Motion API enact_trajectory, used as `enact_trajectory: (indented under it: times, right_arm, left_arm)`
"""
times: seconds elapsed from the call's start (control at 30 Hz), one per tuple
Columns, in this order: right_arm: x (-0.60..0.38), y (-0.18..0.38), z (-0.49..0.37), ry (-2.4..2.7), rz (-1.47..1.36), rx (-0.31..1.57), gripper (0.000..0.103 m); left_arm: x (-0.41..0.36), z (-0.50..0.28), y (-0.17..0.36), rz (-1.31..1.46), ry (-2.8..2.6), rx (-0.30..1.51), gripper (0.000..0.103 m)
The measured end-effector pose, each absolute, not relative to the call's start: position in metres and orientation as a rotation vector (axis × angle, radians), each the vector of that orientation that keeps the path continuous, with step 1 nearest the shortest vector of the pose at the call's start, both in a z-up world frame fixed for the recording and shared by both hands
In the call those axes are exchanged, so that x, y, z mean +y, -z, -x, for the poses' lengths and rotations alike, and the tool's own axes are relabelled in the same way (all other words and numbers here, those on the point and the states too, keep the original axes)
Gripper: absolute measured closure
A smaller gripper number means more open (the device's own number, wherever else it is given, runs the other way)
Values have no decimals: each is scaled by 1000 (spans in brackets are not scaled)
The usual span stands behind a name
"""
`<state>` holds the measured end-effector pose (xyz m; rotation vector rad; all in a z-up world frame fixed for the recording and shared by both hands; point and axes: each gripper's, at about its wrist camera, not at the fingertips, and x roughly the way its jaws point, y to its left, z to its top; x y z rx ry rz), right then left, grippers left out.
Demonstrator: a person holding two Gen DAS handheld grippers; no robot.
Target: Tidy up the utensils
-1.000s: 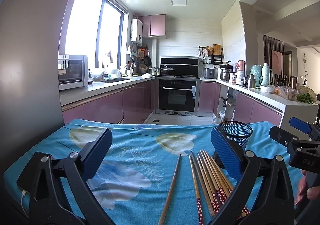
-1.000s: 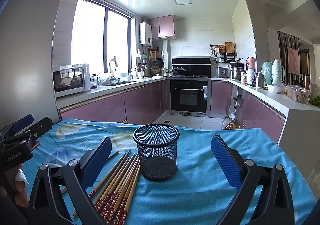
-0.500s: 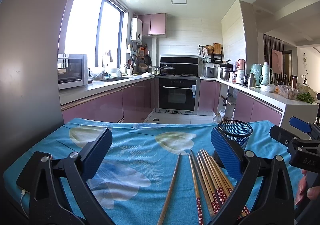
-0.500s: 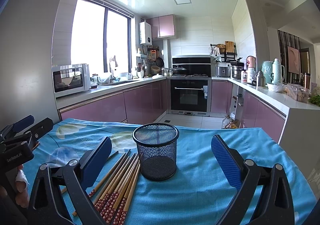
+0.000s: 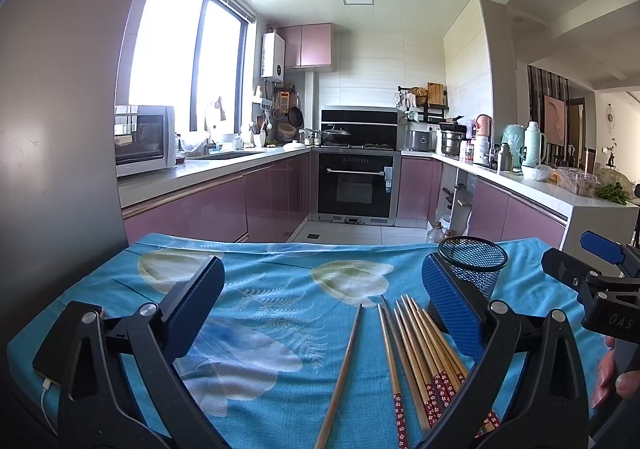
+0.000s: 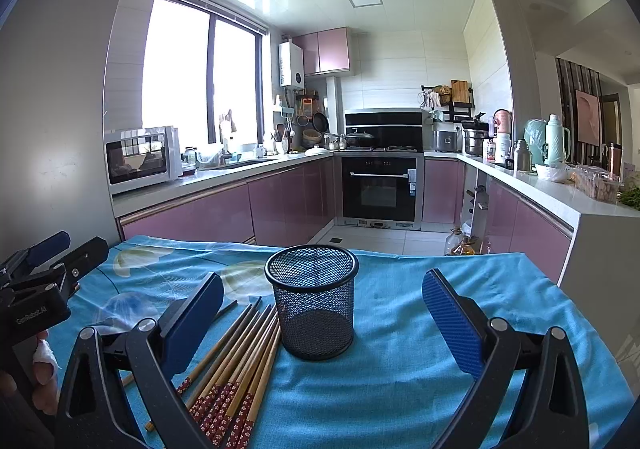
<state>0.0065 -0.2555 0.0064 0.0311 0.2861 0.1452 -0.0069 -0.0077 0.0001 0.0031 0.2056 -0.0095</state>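
Note:
A black mesh cup [image 6: 313, 301] stands upright and empty on the blue cloth; it also shows in the left wrist view [image 5: 472, 269]. Several wooden chopsticks with red patterned ends [image 6: 236, 361] lie in a bunch just left of the cup, and show in the left wrist view [image 5: 420, 341]. One plain chopstick [image 5: 340, 377] lies apart, left of the bunch. My left gripper [image 5: 320, 305] is open and empty, above the cloth with the chopsticks between its fingers. My right gripper [image 6: 320, 313] is open and empty, with the cup between its fingers.
The table is covered by a blue floral cloth [image 5: 256, 289], its far edge facing the kitchen floor. A phone with a cable [image 5: 46, 377] lies at the left edge. Pink cabinets and an oven [image 6: 380, 189] stand beyond the table.

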Motion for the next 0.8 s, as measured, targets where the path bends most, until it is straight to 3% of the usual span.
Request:
enact_trajectory:
  times: [0.8]
  right_arm:
    - [-257,-4,-15,-159,-35,313,7]
  left_arm:
    - [-8,3,1,0,12,221,6]
